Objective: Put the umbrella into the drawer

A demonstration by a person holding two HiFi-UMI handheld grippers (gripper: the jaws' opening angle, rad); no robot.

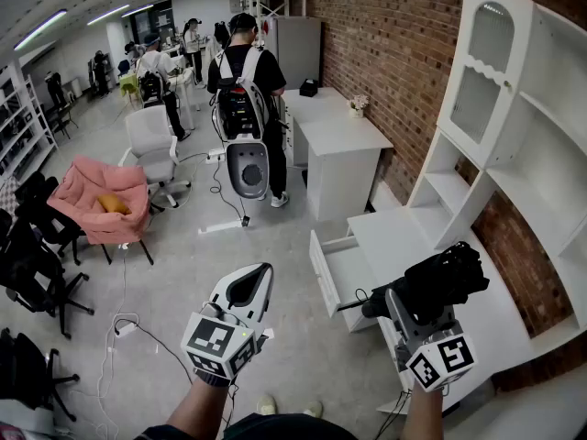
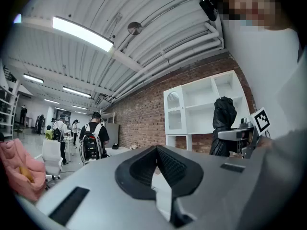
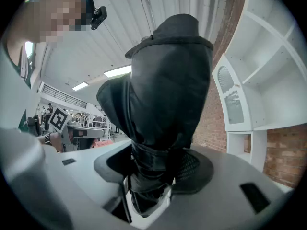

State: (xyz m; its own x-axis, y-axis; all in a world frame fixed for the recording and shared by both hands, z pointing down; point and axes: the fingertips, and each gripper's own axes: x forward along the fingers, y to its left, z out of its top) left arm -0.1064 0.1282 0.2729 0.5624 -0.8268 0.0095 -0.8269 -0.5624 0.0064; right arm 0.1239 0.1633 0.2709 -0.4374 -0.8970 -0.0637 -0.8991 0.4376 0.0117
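Right tongs (image 1: 396,302) clamp black umbrella (image 1: 442,278) near open drawer (image 1: 351,271); left tongs (image 1: 259,277) closed, empty; white desk (image 1: 399,235) alongside.

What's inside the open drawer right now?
The drawer shows only its bare white bottom. Its near corner is covered by the umbrella clamped in the right hand-held gripper.

Room, contents: red brick wall (image 1: 385,53), grey floor (image 1: 238,273), ceiling strip lights (image 1: 41,27); white shelf unit (image 1: 541,108) and white desk (image 1: 335,136) along the brick; white office chair (image 1: 151,140), pink-draped chair (image 1: 96,204), black chairs (image 1: 32,264) at left.
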